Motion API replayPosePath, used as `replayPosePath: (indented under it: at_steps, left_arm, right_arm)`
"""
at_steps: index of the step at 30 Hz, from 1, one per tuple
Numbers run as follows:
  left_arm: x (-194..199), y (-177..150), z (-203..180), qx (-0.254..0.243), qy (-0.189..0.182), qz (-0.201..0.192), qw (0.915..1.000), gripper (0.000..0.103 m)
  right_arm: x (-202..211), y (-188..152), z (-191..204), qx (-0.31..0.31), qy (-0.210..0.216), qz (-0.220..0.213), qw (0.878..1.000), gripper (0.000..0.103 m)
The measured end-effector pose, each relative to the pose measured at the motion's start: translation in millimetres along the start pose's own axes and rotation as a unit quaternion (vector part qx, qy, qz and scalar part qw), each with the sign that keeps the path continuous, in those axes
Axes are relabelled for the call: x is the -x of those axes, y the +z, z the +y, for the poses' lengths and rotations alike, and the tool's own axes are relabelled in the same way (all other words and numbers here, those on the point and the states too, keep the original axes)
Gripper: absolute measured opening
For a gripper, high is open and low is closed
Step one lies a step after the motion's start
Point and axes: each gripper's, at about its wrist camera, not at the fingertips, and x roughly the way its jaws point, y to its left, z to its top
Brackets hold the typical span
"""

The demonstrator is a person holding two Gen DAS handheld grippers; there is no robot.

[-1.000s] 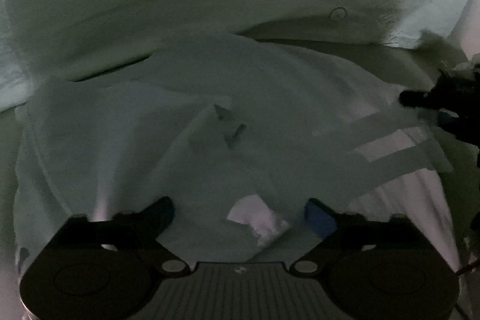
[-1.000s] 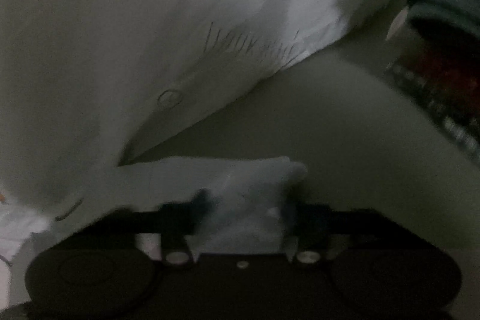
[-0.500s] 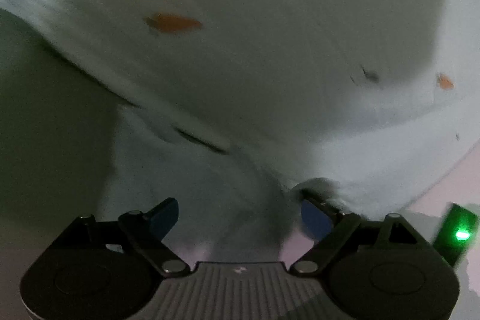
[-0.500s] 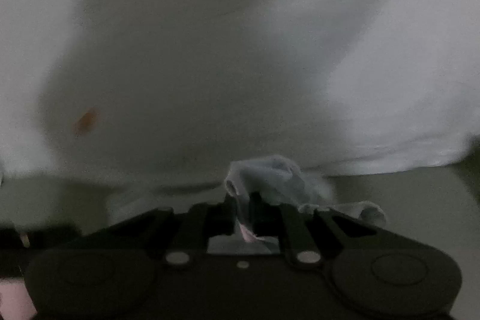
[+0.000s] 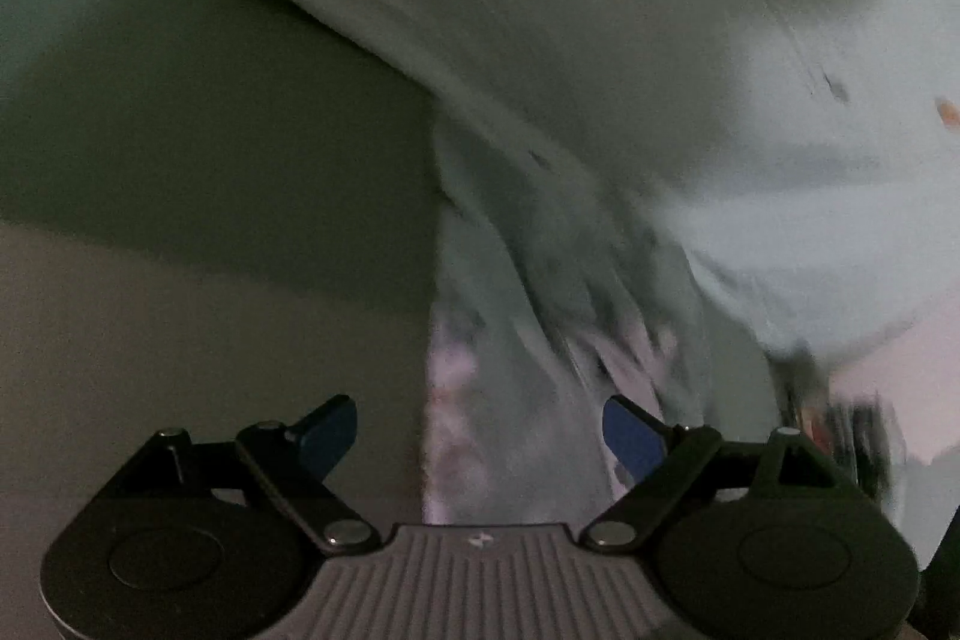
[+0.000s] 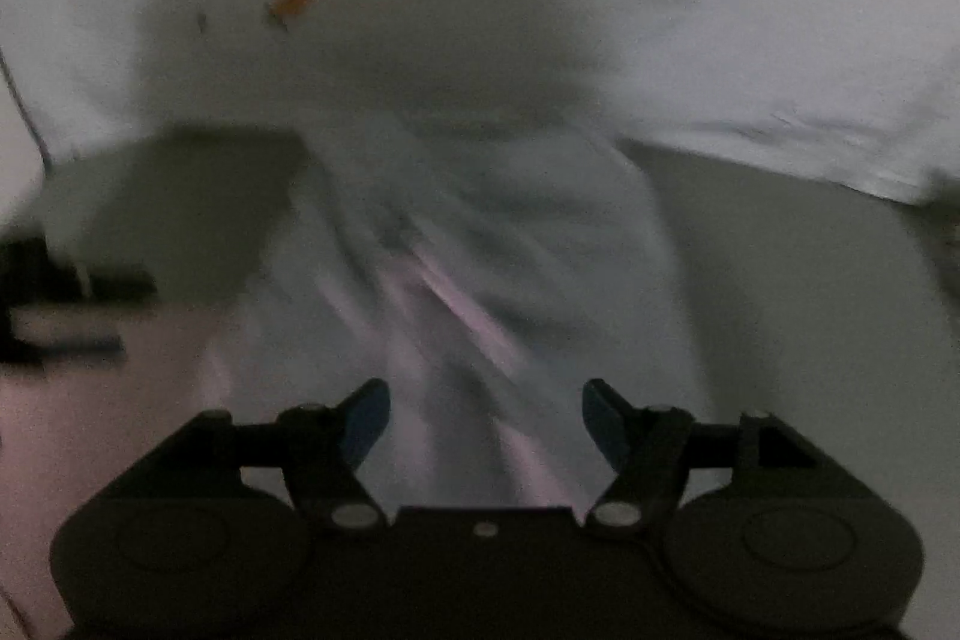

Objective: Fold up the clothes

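Between the right tongs [image 6: 486, 424], jaws just opened, pale garment [image 6: 480, 244] lies released; left tongs [image 5: 480, 436] wide, gripping nothing; garment bunched, folding mostly left.

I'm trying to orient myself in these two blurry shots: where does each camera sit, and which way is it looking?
Left wrist: sits on the left gripper, looking forward and down along its open jaws at a pale garment lying on a grey surface; only the gripper's blue-tipped fingers show.
Right wrist: sits on the right gripper, aimed down at the garment; its jaws have just been opening, nothing gripped.
Shared: both show the garment and the white cloth with orange marks behind it.
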Motion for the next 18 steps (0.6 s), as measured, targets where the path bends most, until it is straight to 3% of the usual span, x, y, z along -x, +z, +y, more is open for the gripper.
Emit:
replayPosePath:
  at_steps: [2, 5, 9, 13, 17, 18]
  left_arm:
    - [-3.8, -18.2, -21.6, -0.023, -0.015, 0.022, 0.9994, 0.090]
    - [-12.8, -48.7, -55.0, -0.052, -0.028, 0.059, 0.9965, 0.090]
    - [-25.6, -101.6, -97.6, -0.124, -0.002, 0.096, 0.9877, 0.090]
    - [-15.8, -157.2, -119.0, -0.169, 0.024, 0.120, 0.9780, 0.090]
    - [0.7, -195.4, -123.5, -0.163, 0.055, 0.124, 0.9773, 0.090]
    - [5.4, -204.1, -124.3, -0.158, 0.063, 0.122, 0.9777, 0.090]
  right_arm:
    - [21.4, -35.2, -31.8, -0.001, -0.021, 0.029, 0.999, 0.073]
    - [54.9, -98.8, -89.4, -0.073, -0.044, 0.073, 0.994, 0.073]
    - [82.4, -165.9, -137.3, -0.139, -0.058, 0.086, 0.985, 0.073]
    - [94.9, -201.2, -162.7, -0.175, -0.013, 0.061, 0.982, 0.079]
    - [95.0, -210.3, -159.4, -0.126, 0.020, 0.030, 0.991, 0.082]
    - [95.4, -209.9, -157.1, -0.110, 0.025, 0.023, 0.993, 0.077]
